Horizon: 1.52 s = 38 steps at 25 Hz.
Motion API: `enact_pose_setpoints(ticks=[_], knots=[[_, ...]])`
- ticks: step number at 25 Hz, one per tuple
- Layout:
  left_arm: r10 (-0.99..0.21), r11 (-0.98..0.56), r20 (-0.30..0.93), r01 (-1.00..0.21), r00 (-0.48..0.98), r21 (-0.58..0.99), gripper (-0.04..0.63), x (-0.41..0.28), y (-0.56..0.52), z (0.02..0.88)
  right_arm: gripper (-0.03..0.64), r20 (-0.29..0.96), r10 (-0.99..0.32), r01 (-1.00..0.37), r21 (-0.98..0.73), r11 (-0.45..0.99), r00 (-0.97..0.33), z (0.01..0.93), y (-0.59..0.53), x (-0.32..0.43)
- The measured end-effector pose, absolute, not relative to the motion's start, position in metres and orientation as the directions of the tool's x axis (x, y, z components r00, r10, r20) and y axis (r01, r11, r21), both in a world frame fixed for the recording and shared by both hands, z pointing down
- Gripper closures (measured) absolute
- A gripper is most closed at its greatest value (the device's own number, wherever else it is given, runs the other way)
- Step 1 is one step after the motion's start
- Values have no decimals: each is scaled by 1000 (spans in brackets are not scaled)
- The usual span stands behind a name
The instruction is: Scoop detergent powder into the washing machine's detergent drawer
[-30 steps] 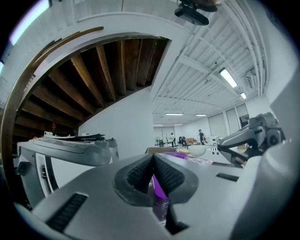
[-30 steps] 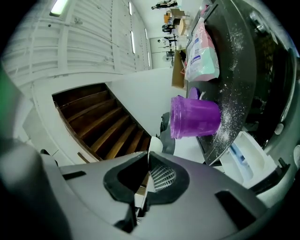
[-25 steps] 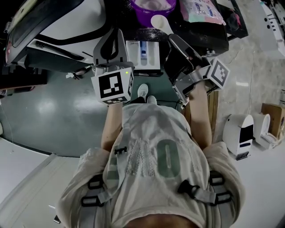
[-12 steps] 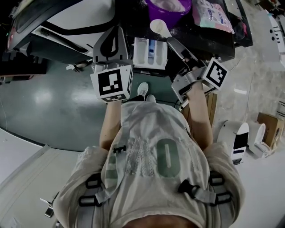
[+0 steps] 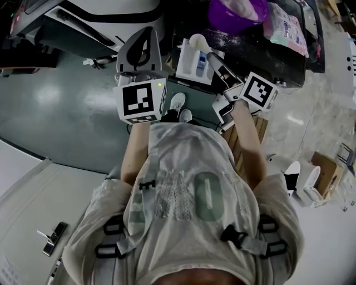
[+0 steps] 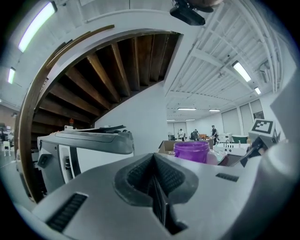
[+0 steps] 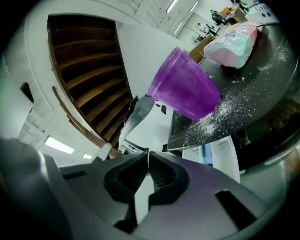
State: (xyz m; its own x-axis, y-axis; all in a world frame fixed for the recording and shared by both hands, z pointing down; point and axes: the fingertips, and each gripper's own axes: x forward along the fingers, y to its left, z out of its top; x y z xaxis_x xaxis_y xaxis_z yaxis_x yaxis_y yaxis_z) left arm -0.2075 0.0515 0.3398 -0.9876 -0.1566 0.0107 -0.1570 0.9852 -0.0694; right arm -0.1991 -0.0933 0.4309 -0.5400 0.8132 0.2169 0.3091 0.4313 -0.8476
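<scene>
My right gripper [image 5: 218, 62] [image 7: 146, 172] is shut on the handle of a white scoop [image 5: 198, 42] [image 7: 137, 111]. The scoop's bowl hangs at the far edge of the pulled-out white detergent drawer [image 5: 191, 59] [image 7: 224, 158], which has a blue compartment. Powder in the bowl cannot be made out. A purple tub of powder [image 5: 236, 12] [image 7: 185, 92] [image 6: 191, 151] stands on the dark machine top beyond the drawer. My left gripper [image 5: 143, 45] [image 6: 157, 183] is shut on nothing, held up to the left of the drawer and pointing away from it.
A pink and green detergent bag [image 5: 286, 25] [image 7: 233, 38] lies on the dark top [image 7: 253, 93], which is dusted with spilled powder. A white washing machine [image 5: 105, 14] [image 6: 83, 141] stands at the left. The person's shoes [image 5: 179, 107] stand below the drawer on the green floor [image 5: 61, 106].
The right gripper has carried the scoop from beside the purple tub down toward the drawer. The head view has swung, so everything sits more to the right. The left gripper stays shut.
</scene>
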Motion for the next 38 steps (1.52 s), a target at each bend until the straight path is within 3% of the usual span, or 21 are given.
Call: enact_pose_setpoints(ticks=[10,20,29,38], knots=[[-109,992,35,-111,-993,-64,575,-209,77,357,606,412,790,330,-745,579,-454,489,-87,-195],[-95,993,54,-98,-994,-59,575,-210,83,366,606,579,696,554,-442,705,-425,506,-84,-194],[-90,994,66,-94,-994,-53,575,-209,89,371,606,673,593,701,-153,697,-442,514,-77,-189],[-77,996,80,-81,-994,-46,575,-202,91,379,606,720,502,801,124,586,-479,521,-73,-180]])
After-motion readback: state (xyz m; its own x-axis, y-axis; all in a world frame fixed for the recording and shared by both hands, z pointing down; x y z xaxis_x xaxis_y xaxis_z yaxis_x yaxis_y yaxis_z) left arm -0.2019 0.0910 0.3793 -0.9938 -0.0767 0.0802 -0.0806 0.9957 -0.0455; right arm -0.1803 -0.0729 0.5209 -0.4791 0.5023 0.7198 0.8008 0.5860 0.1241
